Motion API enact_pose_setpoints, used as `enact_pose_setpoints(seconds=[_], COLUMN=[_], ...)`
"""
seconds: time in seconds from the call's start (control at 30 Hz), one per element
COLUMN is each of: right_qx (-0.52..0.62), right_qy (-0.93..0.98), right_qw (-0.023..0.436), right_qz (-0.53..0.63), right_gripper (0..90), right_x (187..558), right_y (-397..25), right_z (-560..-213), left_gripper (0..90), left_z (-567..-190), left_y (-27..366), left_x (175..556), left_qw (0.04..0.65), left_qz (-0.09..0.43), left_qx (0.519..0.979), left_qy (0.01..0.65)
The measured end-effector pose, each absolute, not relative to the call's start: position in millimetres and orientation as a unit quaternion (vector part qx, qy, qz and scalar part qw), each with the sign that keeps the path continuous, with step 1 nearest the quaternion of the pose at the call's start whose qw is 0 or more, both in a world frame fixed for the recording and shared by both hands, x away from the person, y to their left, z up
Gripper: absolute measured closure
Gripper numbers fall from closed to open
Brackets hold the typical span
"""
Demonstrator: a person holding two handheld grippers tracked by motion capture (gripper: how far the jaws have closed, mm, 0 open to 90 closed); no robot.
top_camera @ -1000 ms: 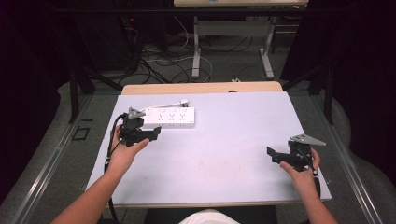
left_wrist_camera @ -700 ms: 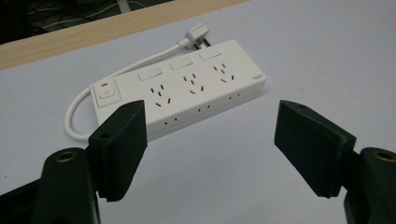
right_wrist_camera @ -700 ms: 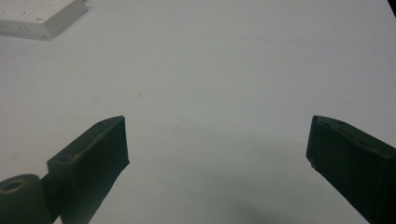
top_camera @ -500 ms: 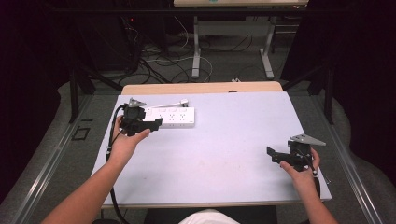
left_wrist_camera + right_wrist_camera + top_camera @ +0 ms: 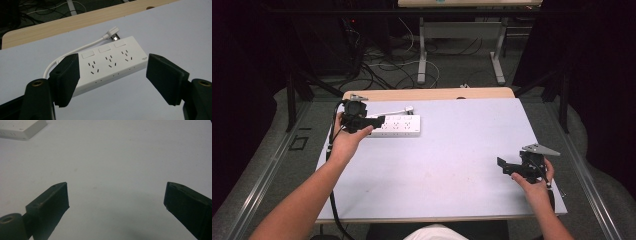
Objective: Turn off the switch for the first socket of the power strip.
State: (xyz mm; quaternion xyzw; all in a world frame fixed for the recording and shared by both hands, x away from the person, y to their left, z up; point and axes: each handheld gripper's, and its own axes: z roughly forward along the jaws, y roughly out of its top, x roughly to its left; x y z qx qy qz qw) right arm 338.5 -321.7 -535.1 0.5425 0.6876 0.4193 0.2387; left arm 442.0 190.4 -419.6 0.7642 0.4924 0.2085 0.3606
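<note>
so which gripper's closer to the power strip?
Left. The left gripper is at the power strip's near-left end, jaws open with the strip between them. The right gripper sits far off by the table's near-right edge, open over bare surface.

A white power strip [image 5: 110, 63] with 3 white switches and dark socket slots is seen on a pale lilac-grey table [image 5: 452, 165]. Its cord [image 5: 67, 56] is white. Black jaws are shown on both grippers.
</note>
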Motion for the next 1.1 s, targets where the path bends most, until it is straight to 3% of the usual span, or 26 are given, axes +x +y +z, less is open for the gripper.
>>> enact_pose_setpoints(seconds=[0.73, 1.1], right_qx=[0.544, 0.543], right_qy=[0.689, 0.690], right_qw=[0.235, 0.233], right_qz=[0.418, 0.417], right_gripper=[5.7, 5.7], right_x=[339, 340], right_y=[-322, -322], right_z=[-537, -538], left_gripper=[31.8, 39.9], left_z=[-407, -408], left_y=[187, 186], left_x=[478, 491], left_qw=[0.337, 0.349], left_qz=[0.172, 0.160], left_qx=[0.761, 0.743], left_qy=[0.527, 0.548])
